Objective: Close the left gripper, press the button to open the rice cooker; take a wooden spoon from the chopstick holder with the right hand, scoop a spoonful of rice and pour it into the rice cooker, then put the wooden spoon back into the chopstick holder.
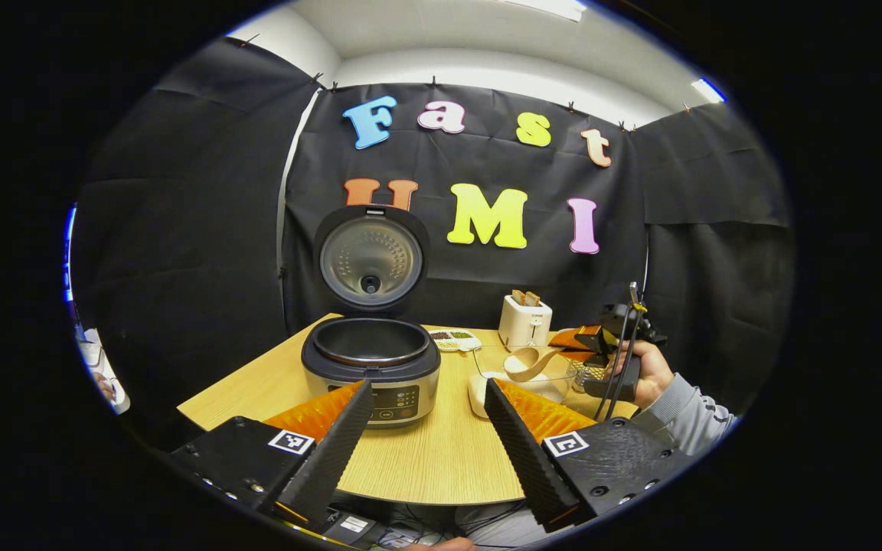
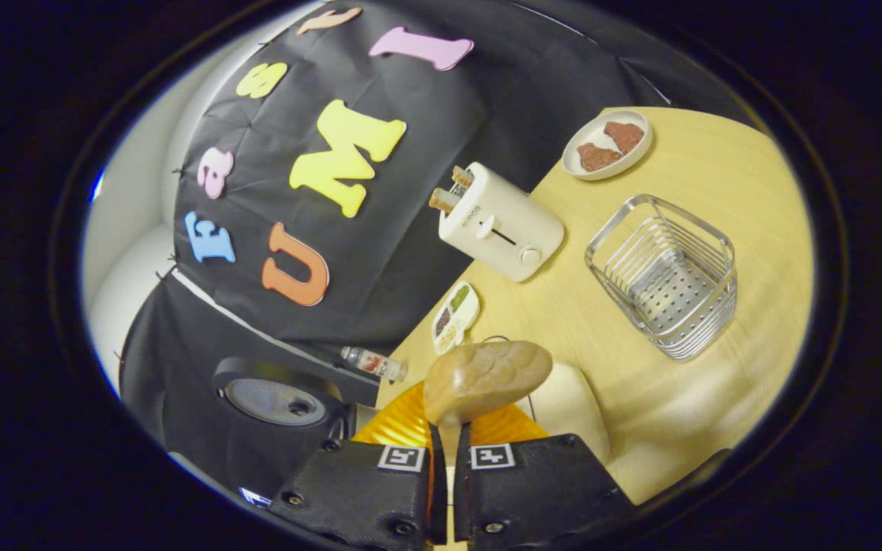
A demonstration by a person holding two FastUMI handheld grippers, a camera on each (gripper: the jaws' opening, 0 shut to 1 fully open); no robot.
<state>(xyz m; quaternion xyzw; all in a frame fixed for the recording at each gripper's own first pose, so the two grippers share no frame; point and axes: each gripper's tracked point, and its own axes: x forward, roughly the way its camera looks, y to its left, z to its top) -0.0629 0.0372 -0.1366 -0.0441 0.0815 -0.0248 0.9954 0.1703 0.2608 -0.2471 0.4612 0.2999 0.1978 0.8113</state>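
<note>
Right tongs point(image 2: 449, 428) clamped on wooden spoon point(image 2: 487, 375) handle, bowl forward above table point(image 2: 717, 176), right of open rice cooker point(image 1: 370, 367); light, stiff, smooth, likely to swivel, so best gripped mid-handle; left tongs point(image 1: 426, 428) spread wide.

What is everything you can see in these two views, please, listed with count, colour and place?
Rice cooker: one, silver and black, lid up, left on table.
Toaster: one, white, by the wall.
Basket: one, metal wire, right of toaster.
Plate: one, white, two brown pieces on it, far corner.
Dish: one, white, divided, near toaster.
Bottle: one, small, lying by the wall.
Spoon: one, wooden, in the right gripper.
Table: one, light wood.
Left gripper: open, in front of cooker.
Right gripper: shut on spoon.
Hand: one, grey sleeve, holding right gripper.
</note>
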